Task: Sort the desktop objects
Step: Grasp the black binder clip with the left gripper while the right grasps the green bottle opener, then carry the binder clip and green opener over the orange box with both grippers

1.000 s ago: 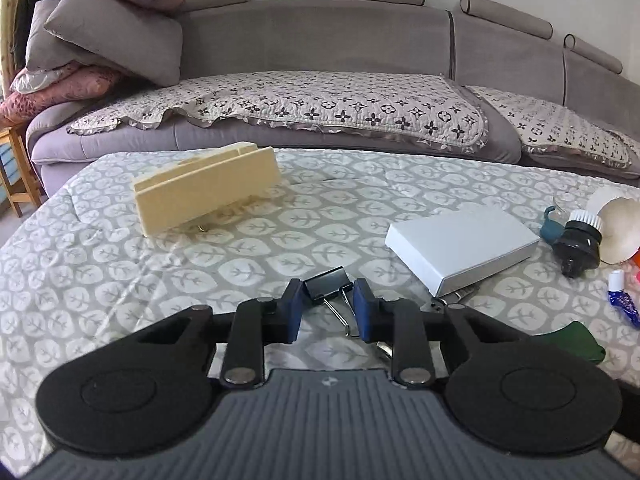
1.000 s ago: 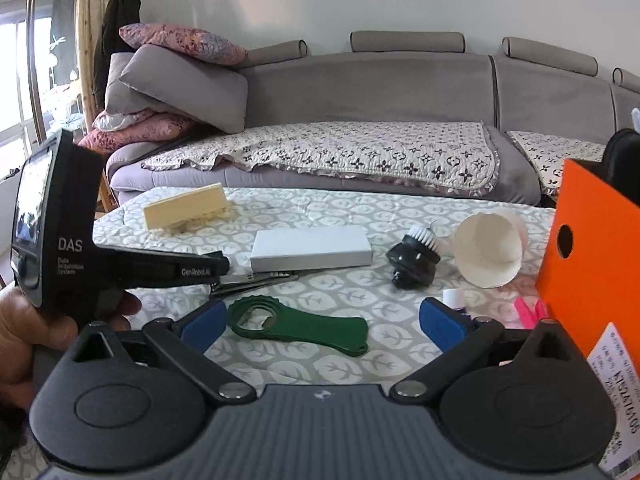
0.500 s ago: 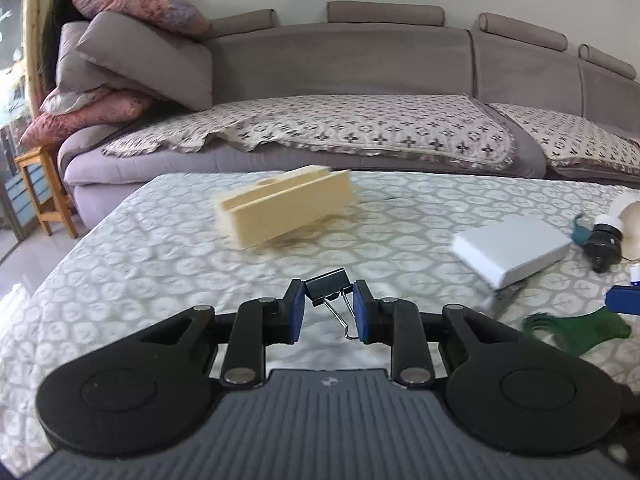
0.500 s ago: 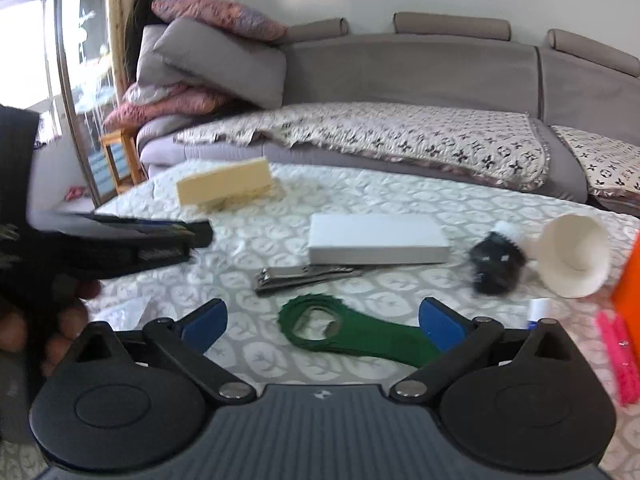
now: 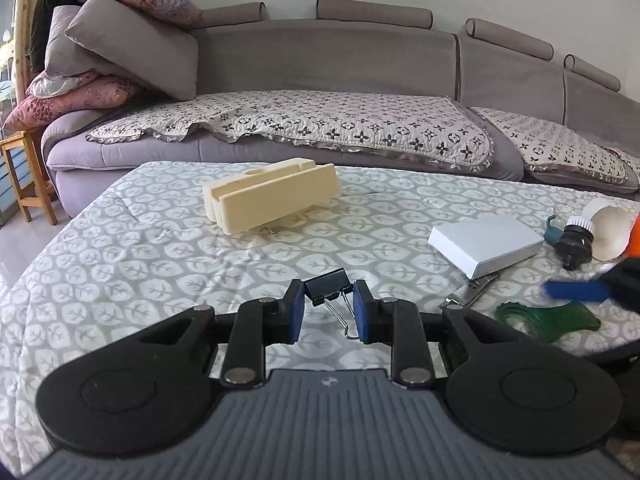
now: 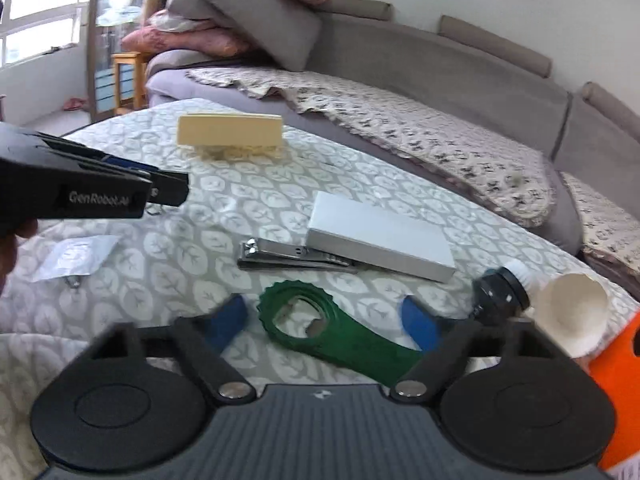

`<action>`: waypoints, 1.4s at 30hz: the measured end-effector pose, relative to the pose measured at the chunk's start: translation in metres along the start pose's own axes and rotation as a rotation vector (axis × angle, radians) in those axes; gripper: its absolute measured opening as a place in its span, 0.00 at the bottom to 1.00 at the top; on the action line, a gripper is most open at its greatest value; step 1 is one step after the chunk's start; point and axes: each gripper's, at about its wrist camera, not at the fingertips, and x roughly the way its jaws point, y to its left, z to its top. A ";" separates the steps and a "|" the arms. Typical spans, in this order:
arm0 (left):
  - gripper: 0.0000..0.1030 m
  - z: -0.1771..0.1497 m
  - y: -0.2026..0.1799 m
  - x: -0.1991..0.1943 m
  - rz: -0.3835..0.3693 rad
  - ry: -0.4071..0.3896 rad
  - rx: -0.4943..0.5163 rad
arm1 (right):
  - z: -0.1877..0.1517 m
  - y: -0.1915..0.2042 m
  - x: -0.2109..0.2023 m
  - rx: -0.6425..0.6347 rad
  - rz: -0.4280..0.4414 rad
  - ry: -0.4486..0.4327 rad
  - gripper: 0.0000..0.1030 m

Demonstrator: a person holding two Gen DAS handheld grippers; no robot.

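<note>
Objects lie scattered on our patterned table (image 5: pixel 120 240): a cream holder (image 5: pixel 272 196), a white box (image 6: pixel 380 236), then a green bottle opener (image 6: pixel 332 332) between our right gripper's (image 6: pixel 326 322) spread fingers. Our left gripper (image 5: pixel 328 308) pinches a black binder clip (image 5: pixel 326 289) above the cloth.

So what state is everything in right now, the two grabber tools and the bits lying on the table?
left gripper: shut on the binder clip, held above the cloth.
binder clip: pinched between the blue pads, wire handles hanging down.
right gripper: open, fingers either side of the bottle opener.
bottle opener: lying flat, not gripped.
nail clipper: closed, lying flat, one end under the white box.
white box: closed, flat.
paper cup: tipped on its side.
</note>
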 end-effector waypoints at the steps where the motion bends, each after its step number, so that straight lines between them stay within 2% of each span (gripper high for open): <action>1: 0.25 0.000 0.001 0.000 0.000 0.000 -0.003 | 0.000 0.002 0.000 -0.010 -0.019 0.013 0.13; 7: 0.25 0.000 0.000 0.001 -0.009 -0.002 -0.004 | -0.007 -0.007 -0.015 0.062 0.019 -0.014 0.11; 20: 0.25 0.006 -0.010 -0.021 -0.019 -0.054 0.022 | 0.000 0.002 -0.045 0.060 0.024 -0.087 0.08; 31: 0.25 0.016 -0.028 -0.053 -0.053 -0.125 0.038 | 0.012 0.001 -0.091 0.048 0.029 -0.170 0.05; 36: 0.25 0.020 -0.047 -0.072 -0.089 -0.184 0.055 | 0.015 -0.009 -0.108 0.054 0.007 -0.196 0.05; 42: 0.25 0.025 -0.060 -0.086 -0.121 -0.214 0.045 | 0.016 -0.022 -0.124 0.063 -0.013 -0.214 0.05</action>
